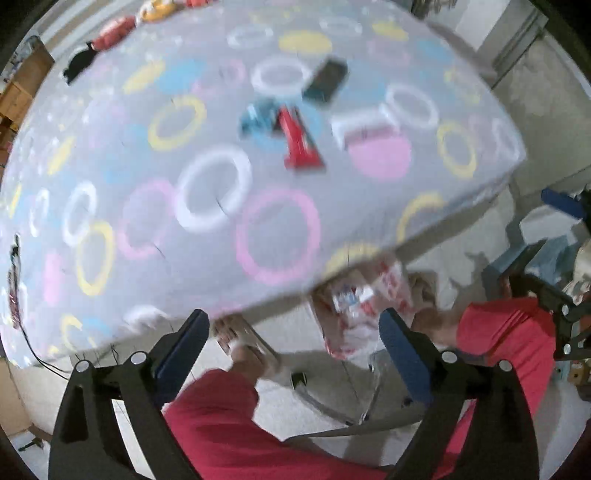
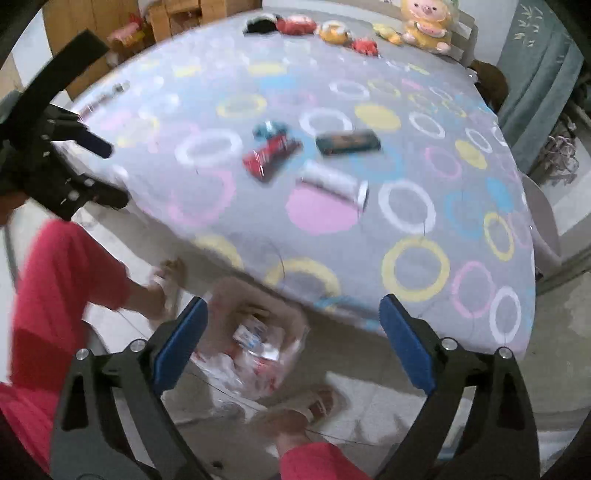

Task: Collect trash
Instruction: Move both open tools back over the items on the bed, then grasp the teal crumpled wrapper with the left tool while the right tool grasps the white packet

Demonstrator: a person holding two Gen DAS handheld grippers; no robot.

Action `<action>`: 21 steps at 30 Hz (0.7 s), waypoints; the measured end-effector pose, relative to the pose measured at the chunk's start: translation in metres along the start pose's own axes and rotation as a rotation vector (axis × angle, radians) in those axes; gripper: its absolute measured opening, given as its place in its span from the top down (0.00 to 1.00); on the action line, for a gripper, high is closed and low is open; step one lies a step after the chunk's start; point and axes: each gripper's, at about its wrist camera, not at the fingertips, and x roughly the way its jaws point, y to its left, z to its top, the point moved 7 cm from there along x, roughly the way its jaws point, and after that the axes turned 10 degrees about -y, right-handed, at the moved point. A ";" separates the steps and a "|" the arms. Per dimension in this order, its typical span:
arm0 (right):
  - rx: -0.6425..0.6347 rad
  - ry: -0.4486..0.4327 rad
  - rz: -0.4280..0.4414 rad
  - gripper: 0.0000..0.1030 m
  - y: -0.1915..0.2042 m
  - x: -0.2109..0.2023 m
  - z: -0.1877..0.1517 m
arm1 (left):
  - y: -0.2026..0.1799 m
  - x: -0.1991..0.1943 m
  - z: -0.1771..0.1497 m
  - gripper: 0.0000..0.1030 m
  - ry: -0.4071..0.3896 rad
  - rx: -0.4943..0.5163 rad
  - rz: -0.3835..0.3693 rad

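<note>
Blue pads of the left gripper sit right up front in the left wrist view, jaws spread wide with nothing between them. Below are the person's red trouser legs and a foot on the pale floor. Just past the pads a plastic trash bag with red print sits on the floor under the table edge. Up on the circle-print cloth there's a red wrapper, a teal wrapper touching it, a dark packet and a white packet.

Right wrist view: right gripper also wide open and empty, pointing at the same bag on the floor. The same four bits of trash lie mid-table, all blurry. Plush toys line the far edge.
</note>
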 end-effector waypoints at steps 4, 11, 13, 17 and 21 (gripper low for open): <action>-0.011 -0.110 0.008 0.08 -0.011 -0.039 0.049 | 0.013 -0.038 0.046 0.12 -0.035 0.018 -0.019; -0.166 -0.148 -0.011 0.07 -0.032 -0.062 0.109 | 0.019 -0.058 0.103 0.11 -0.038 0.088 -0.073; -0.187 -0.149 0.015 0.07 -0.037 -0.060 0.121 | 0.021 -0.052 0.116 0.10 -0.034 0.102 -0.071; -0.189 -0.111 0.095 0.07 -0.053 -0.035 0.145 | 0.021 -0.024 0.140 0.10 0.000 0.128 -0.109; -0.218 -0.092 0.126 0.07 -0.062 -0.004 0.161 | 0.021 0.010 0.159 0.10 0.030 0.153 -0.117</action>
